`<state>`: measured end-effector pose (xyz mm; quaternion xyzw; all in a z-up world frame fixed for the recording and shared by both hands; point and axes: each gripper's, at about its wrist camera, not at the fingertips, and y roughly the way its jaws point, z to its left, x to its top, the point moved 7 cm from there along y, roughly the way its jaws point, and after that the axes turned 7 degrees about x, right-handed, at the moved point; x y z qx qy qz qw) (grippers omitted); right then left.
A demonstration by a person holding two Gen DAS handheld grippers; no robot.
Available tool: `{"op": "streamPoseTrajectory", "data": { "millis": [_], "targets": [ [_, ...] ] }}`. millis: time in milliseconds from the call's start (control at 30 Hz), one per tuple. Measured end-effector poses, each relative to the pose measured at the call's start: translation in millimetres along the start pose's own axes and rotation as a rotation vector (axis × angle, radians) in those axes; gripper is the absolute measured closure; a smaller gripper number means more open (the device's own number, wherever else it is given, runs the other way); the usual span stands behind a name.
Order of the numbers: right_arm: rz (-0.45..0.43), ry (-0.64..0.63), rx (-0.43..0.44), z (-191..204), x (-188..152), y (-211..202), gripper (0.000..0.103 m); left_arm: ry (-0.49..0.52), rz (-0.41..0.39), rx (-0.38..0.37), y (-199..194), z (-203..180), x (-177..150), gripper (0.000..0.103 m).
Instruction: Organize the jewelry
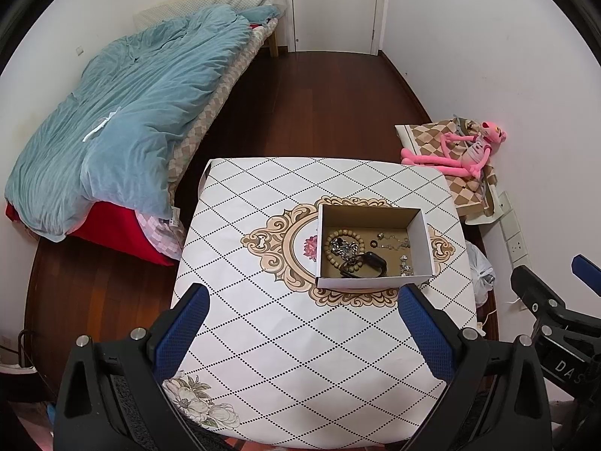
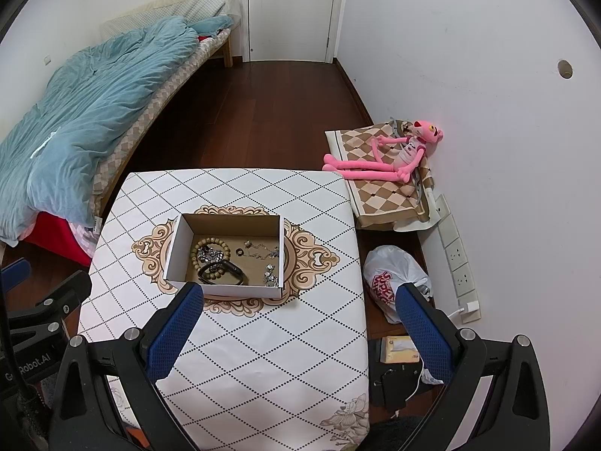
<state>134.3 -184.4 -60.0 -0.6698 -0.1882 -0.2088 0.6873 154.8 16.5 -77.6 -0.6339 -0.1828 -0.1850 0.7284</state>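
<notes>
**Both grippers wide open, jewelry in the box**

Blue fingers [image 1: 184, 334] of the left gripper [image 1: 304, 293] sit closest, spread wide with nothing between them. They hang over the near part of the table [image 1: 263, 357], which has a white cloth with a diamond pattern. The right gripper [image 2: 300, 289] is also spread wide and holds nothing. Its left finger is over the table, just in front of the box [image 2: 225, 289]. Its right finger is past the table edge, above a white bag [image 2: 390, 274] on the floor.

The box is cardboard, open on top, and stands in the middle of the table. Inside lie a bead bracelet [image 2: 210, 244], a black band [image 2: 225, 272], a silver chain [image 2: 263, 251] and a small ring [image 2: 239, 251]. The bracelet, band and a shiny chain overlap on the left side of the box.

A bed [image 1: 124, 112] with a blue blanket is to the left. A pink toy [image 2: 394, 154] lies by the wall on the right.
</notes>
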Motion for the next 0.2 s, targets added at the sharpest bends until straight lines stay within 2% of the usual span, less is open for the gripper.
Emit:
{"op": "streamPoseTrajectory", "data": {
  "millis": [200],
  "targets": [
    [0.002,0.001,0.000,-0.5,-0.2,0.9,0.000,-0.006,-0.014,0.000,-2.3,-0.5,0.5,0.001]
  ]
}}
